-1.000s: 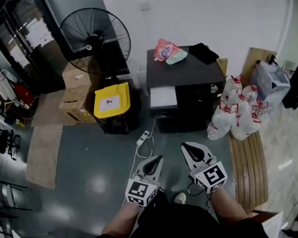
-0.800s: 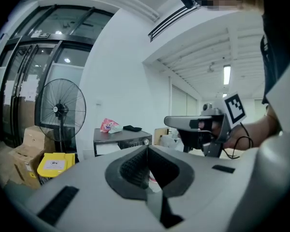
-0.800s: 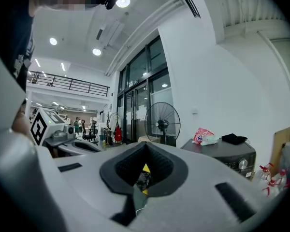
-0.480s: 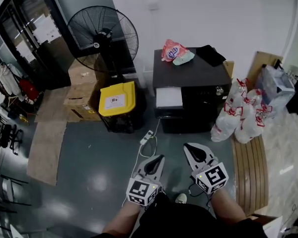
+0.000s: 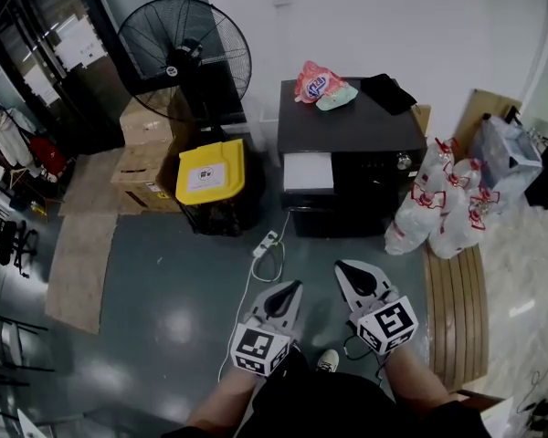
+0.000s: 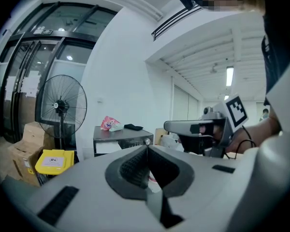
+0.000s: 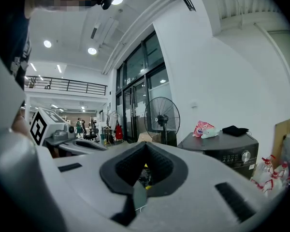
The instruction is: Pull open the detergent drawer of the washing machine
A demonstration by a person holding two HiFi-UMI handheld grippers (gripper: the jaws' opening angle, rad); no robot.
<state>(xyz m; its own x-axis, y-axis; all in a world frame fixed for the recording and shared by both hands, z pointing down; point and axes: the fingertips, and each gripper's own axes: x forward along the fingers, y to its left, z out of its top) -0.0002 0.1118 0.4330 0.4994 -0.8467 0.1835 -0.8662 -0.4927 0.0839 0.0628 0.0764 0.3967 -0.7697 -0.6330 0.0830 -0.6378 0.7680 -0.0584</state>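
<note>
My left gripper (image 5: pixel 290 288) and right gripper (image 5: pixel 343 268) are both closed with nothing between the jaws. They are held low over the floor, well apart from the washing machine (image 5: pixel 347 130). Its detergent drawer (image 5: pixel 308 172) is the pale panel at the front's upper left corner. It is seen steeply from above, so its seating is hard to judge. Print on the pink bag (image 5: pixel 316 82) on top and on the yellow bin's label (image 5: pixel 206 173) is too small to read.
</note>
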